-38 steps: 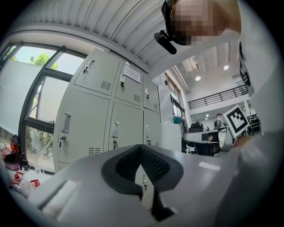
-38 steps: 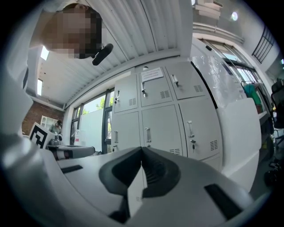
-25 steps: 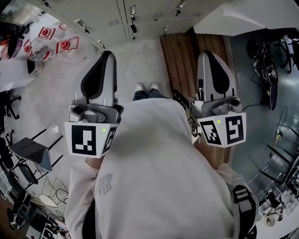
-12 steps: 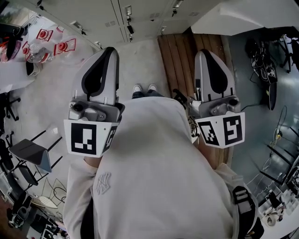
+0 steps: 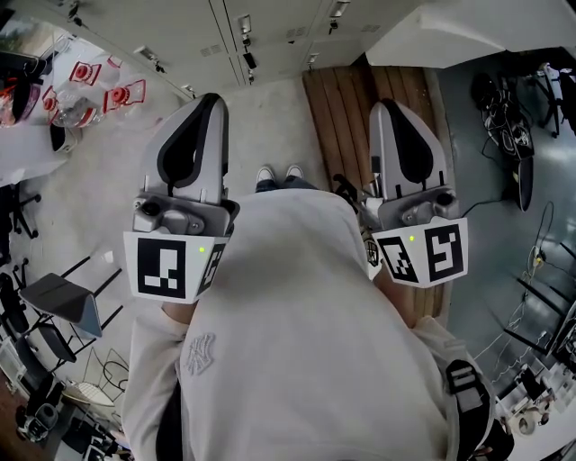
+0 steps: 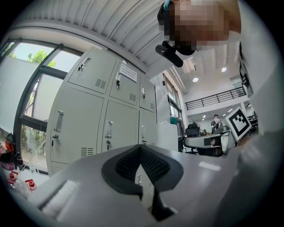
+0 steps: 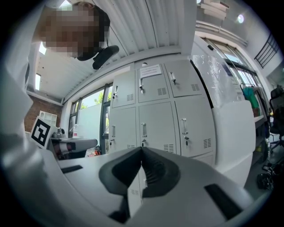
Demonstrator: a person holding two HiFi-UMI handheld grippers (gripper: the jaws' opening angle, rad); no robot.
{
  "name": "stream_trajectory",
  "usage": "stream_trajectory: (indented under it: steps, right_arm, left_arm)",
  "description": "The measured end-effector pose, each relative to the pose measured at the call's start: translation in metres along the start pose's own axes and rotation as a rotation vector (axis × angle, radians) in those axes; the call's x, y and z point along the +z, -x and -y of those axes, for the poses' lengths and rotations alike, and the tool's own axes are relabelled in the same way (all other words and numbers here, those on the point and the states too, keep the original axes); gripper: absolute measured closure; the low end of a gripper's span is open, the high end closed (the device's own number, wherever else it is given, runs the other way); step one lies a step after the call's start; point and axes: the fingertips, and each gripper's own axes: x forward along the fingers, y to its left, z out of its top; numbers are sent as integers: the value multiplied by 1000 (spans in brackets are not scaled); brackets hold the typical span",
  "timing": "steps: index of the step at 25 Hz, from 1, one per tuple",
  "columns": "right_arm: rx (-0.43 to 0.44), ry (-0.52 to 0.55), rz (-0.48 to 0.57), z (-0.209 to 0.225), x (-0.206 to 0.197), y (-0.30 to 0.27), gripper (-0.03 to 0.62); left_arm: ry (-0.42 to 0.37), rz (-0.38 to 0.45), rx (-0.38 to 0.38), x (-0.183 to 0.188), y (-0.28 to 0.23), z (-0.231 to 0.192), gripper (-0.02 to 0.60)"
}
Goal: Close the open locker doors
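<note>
Your left gripper and right gripper are clenched, empty. Approach step, it seems: step toward the far lockers and find an open door.

The floor is pale speckled concrete on the left, with a strip of brown wooden planks running up its middle and a darker blue-grey surface on the right. Grey lockers stand on it along the far edge, and a pair of white shoes stands on the concrete just beside the planks. Dark chairs stand at the lower left, and thin black cables trail over the blue-grey part.
</note>
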Motion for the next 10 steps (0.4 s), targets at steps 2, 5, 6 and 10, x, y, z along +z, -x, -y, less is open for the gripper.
stream_trajectory:
  steps: [2,5,6,10]
  right_arm:
    - [4,0,0,-4,-1,-1,583]
    - [11,0,-1,-9,-1,-1,583]
    - [13,-1,-1,-11,-1,-1,583]
    - [25,-3,-7,-16,-2,-1,583]
  left_arm:
    - [-1,1,2,0,2,-2,574]
    - [-1,5,3,1,5,-4,574]
    - [-2,6,2,1,5,-4,574]
    - [-2,6,1,2,7,-4,574]
